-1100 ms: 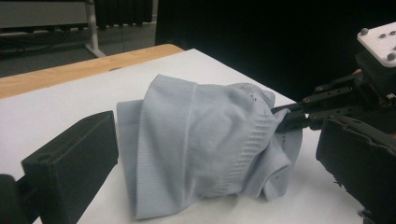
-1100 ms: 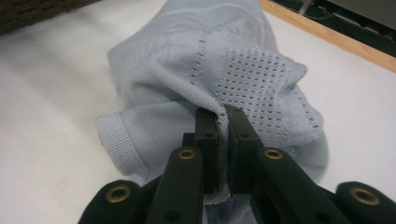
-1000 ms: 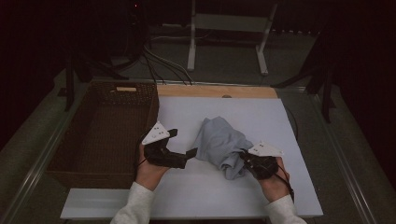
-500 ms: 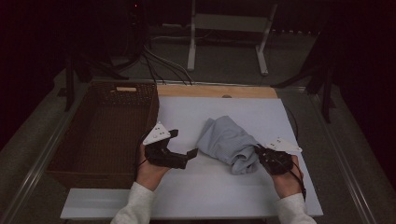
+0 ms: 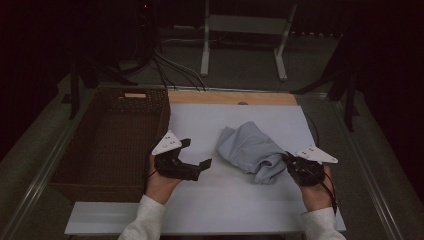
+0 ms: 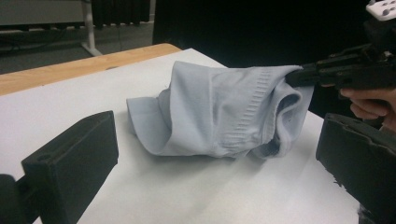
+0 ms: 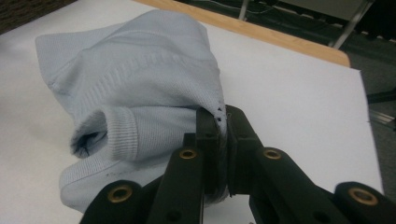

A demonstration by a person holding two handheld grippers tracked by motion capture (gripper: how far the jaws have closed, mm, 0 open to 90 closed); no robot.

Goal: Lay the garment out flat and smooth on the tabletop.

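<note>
A crumpled light blue knit garment [image 5: 252,147] lies on the white tabletop [image 5: 225,200], right of the middle. My right gripper [image 5: 287,161] is shut on the garment's [image 7: 135,84] edge at its right side, and the cloth is pinched between the black jaws and lifted a little there. My left gripper [image 5: 197,157] rests on the table left of the garment [image 6: 219,112], open, its jaws wide apart with nothing between them. The right gripper [image 6: 299,77] pulls a fold taut in the left gripper view.
A brown wicker basket [image 5: 100,145] stands at the table's left side, close to my left hand. A wooden strip [image 5: 230,97] runs along the table's far edge. Beyond it are cables and a white stand [image 5: 240,30] on the floor.
My right gripper has moved to the right with the garment's edge, stretching the cloth out and dragging it slightly right. The left gripper has stayed where it was.
</note>
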